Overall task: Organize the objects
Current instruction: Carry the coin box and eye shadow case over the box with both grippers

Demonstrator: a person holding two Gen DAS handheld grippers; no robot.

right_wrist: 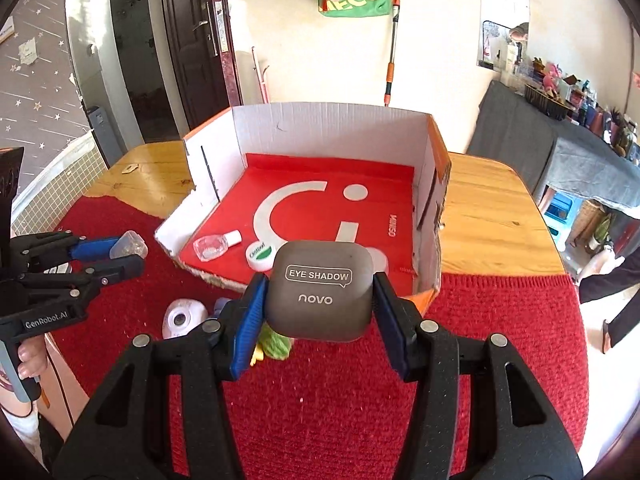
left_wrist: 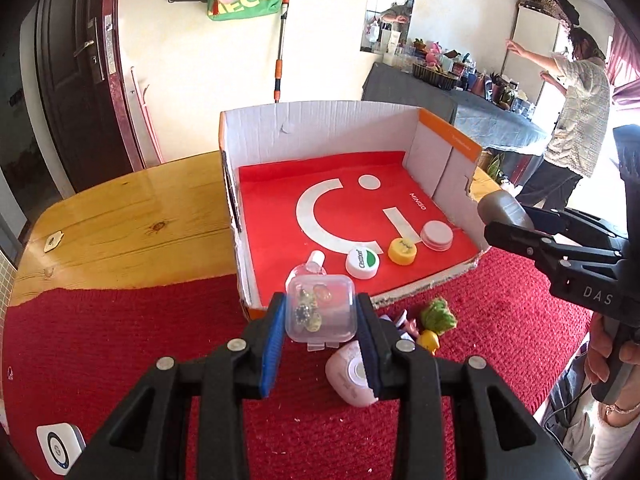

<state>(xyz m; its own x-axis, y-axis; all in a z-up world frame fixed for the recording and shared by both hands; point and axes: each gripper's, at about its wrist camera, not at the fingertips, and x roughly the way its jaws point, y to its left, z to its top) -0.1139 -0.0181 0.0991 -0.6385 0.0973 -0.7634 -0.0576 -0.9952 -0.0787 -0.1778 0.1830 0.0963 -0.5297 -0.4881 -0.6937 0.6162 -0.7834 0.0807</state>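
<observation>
The small clear square plastic case [left_wrist: 320, 307] with trinkets inside sits low in the left wrist frame's centre, where we see our left gripper [left_wrist: 322, 328] pinching it above the red knitted cloth [left_wrist: 120, 340]. Further right, our right gripper [right_wrist: 318, 312] clamps the grey rounded eye-shadow compact [right_wrist: 320, 290], with the white-walled, red-floored cardboard box [right_wrist: 340, 136] behind.

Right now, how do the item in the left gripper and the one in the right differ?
The clear plastic box is see-through, with small trinkets visible inside; the grey eyeshadow case is opaque and printed EYE SHADOW, novo. The box looks smaller than the case. Both are squarish with rounded corners, each clamped between blue pads: left gripper, right gripper.
</observation>
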